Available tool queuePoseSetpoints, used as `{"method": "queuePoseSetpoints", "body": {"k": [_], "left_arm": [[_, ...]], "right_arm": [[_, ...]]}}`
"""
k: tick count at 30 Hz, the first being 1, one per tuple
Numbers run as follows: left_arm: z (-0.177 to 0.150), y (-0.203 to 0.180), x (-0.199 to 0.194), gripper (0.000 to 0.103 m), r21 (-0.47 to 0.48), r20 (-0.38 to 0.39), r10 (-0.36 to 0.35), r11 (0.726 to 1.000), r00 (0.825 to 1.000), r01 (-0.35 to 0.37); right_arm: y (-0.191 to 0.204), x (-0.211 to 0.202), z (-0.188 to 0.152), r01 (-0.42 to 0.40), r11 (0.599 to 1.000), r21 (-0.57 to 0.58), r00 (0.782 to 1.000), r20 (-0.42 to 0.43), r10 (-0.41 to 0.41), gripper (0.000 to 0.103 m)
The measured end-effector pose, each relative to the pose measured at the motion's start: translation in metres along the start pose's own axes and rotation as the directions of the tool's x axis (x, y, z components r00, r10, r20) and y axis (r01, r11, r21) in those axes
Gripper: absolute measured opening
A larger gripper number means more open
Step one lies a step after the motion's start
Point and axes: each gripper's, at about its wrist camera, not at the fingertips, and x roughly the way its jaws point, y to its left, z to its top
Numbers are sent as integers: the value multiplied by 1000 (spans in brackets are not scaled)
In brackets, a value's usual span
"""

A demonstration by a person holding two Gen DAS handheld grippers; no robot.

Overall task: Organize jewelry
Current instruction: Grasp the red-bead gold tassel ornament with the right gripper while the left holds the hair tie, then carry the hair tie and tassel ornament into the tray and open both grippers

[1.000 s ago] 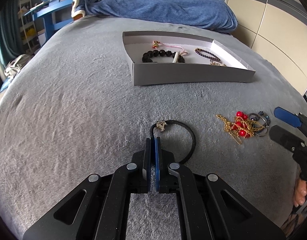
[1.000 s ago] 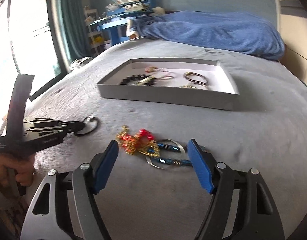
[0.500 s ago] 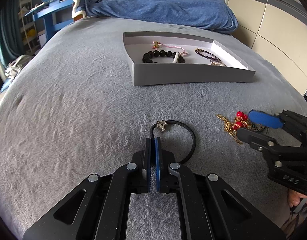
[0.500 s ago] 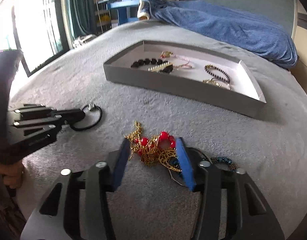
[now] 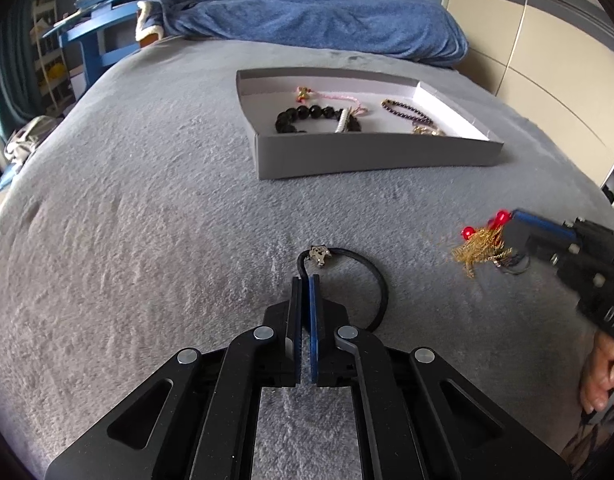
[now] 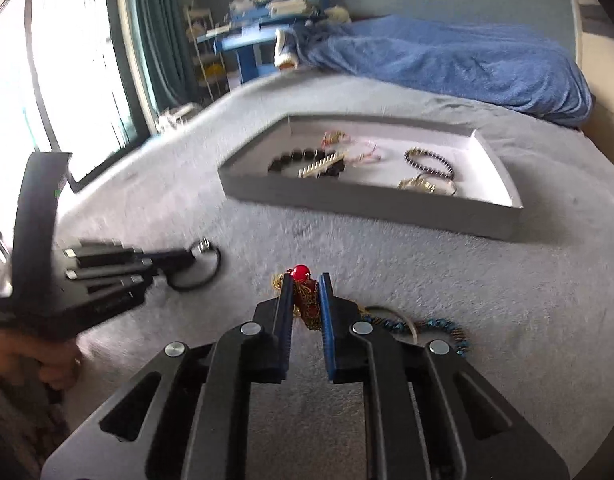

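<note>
Shallow grey tray (image 5: 371, 158) on grey blanket (image 5: 147, 208), white-lined, holding: black bead bracelet (image 5: 303, 118) with pale bar clasp toward the left, pink cord piece (image 5: 339, 97) behind it, dark purple bead bracelet (image 5: 407, 111) toward the right, small gold item (image 6: 425, 185) near the front right wall (detail too small to tell). Outside the tray, on the blanket: black cord bracelet (image 5: 363, 276) with silver charm, pinched at one end by left gripper (image 5: 305, 280), pads pressed together on the cord; gold chain with red beads (image 6: 305, 298) between the closing pads of right gripper (image 6: 305, 280), pads touching the tangle on both sides. Teal bead strand (image 6: 439, 326) and thin bangle lying just beside the right gripper, tangled with the chain.
</note>
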Motion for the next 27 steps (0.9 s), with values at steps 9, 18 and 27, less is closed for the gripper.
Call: {"method": "queuePoseSetpoints", "body": {"k": [9, 18, 27], "left_arm": [[23, -18, -28, 3, 45, 94, -45, 998, 995, 41], [58, -16, -52, 3, 56, 176, -55, 997, 983, 45], [91, -13, -50, 3, 60, 207, -41, 998, 978, 29]], "right_arm": [[-39, -37, 26, -6, 992, 124, 996, 93, -5, 12], [-77, -54, 41, 12, 983, 185, 992, 125, -35, 12], [-102, -51, 56, 47, 978, 202, 989, 128, -74, 12]]}}
